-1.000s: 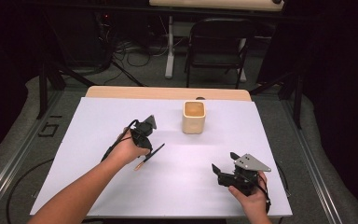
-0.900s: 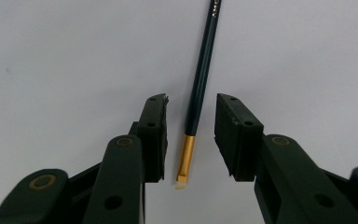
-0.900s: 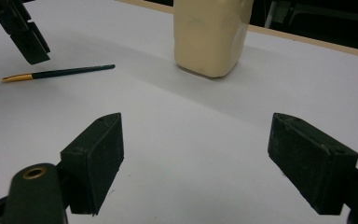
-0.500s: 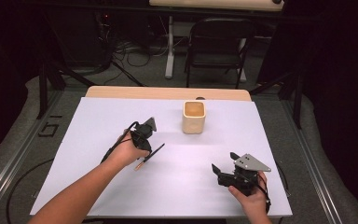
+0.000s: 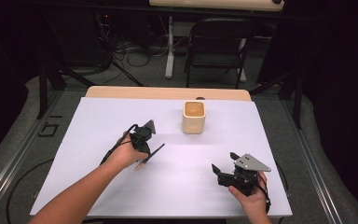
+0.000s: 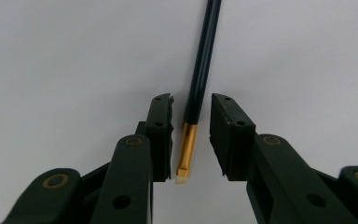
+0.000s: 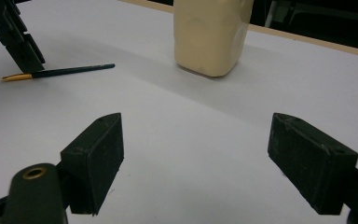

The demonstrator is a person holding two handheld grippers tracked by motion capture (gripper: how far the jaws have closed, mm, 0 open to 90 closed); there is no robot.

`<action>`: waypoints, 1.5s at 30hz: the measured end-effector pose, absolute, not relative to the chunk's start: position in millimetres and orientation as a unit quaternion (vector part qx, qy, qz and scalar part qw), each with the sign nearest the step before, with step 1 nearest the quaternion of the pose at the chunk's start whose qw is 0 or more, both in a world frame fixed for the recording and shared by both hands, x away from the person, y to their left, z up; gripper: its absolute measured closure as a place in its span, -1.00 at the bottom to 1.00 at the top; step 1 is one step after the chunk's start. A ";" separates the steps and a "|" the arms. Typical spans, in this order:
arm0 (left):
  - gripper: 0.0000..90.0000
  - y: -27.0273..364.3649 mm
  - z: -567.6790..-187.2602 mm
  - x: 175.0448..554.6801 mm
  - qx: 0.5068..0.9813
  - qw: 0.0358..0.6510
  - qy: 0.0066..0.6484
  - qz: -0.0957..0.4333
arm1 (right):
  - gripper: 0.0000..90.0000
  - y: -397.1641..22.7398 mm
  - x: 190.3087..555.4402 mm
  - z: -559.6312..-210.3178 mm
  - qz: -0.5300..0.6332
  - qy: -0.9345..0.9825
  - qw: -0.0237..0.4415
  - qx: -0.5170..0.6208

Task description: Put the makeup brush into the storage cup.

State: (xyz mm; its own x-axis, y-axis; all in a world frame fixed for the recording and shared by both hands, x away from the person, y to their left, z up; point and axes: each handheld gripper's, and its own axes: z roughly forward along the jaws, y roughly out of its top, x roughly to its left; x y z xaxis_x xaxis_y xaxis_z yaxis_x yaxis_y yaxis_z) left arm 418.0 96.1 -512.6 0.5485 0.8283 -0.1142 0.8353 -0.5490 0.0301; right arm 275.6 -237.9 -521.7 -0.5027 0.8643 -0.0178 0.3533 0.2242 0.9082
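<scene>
I am holding my left gripper (image 5: 145,148) down over the paintbrush (image 6: 196,102), its jaws pointing at the white table (image 5: 98,126). The jaws have just been closing in on the brush, and it is lying between them: the gold ferrule and pale tip sit in the gap, the dark handle running out past the jaw ends. A sliver of white is still showing on each side of the ferrule, so the pads are not pressing on it; the brush is resting flat on the table.

Taking the cream cup (image 5: 194,116) as my mark, the paintbrush is lying on my side of it and off to the left, near but apart from it, with the handle end slanting toward the cup.

I am keeping my right gripper (image 5: 223,173) on my side of the cup too, off to the right and well apart, near the table's near edge. Its jaws are standing wide with only bare table between them, and they are facing the cup.
</scene>
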 end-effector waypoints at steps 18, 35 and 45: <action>0.65 97.0 -518.8 416.4 0.880 0.034 0.471 -0.050 | -0.60 -237.8 275.6 -521.8 0.463 0.733 0.276 0.416; 0.69 95.3 -521.5 415.7 0.881 0.027 0.470 -0.052 | -0.60 -237.8 275.6 -521.9 0.462 0.733 0.276 0.416; 0.72 94.8 -522.1 415.8 0.882 0.023 0.469 -0.049 | -0.60 -237.8 275.7 -521.9 0.462 0.734 0.276 0.415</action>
State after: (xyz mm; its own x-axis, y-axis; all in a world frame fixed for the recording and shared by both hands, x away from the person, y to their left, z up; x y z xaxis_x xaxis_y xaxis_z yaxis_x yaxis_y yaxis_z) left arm 415.8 94.8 -522.1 0.5561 0.8240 -0.1087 0.8286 -0.5598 -0.0050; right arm 275.7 -237.8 -521.9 -0.5033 0.8638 -0.0212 0.3539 0.2284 0.9070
